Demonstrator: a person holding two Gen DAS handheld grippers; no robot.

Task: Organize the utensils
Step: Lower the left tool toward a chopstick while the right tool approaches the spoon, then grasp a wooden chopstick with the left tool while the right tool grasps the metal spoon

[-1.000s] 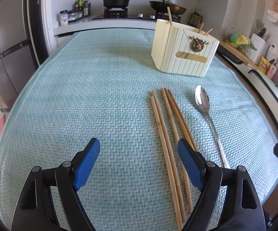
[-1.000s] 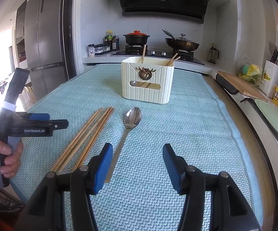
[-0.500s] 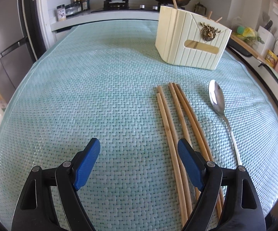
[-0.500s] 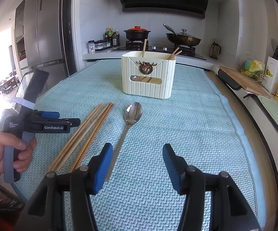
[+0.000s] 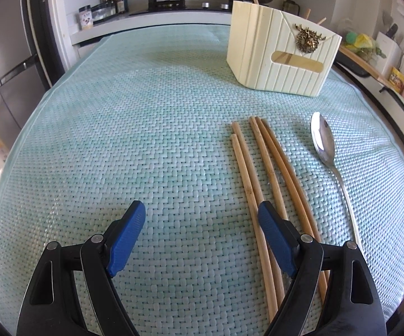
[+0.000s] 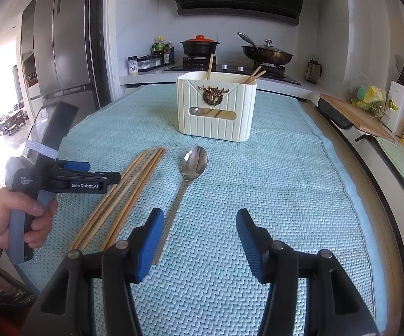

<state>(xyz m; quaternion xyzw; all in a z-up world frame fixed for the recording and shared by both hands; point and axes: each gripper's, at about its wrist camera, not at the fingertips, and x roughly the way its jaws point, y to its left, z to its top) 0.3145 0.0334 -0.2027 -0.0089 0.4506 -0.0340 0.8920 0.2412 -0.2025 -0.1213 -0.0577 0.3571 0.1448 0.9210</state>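
Four bamboo chopsticks (image 5: pixel 260 173) and steel spoon (image 5: pixel 324 144) lie lengthwise toward cream holder (image 5: pixel 281 56), frame upper right. Both grippers' fingers spread, empty.

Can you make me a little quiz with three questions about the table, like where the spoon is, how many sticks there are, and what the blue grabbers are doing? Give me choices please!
1. Where is the spoon?
A. Inside the cream holder
B. On the mat, to the right of the loose chopsticks
C. In a gripper

2. How many loose chopsticks lie on the mat?
A. Two
B. Four
C. Seven

3. What state is the left gripper in?
A. Open, holding nothing
B. Shut on a chopstick
C. Shut on the spoon

Answers:
1 B: the spoon lies flat beside the chopsticks, in front of the cream holder.
2 B: the left wrist view shows four wooden sticks side by side.
3 A: its blue pads stand wide apart over the mat; the right gripper is open too.
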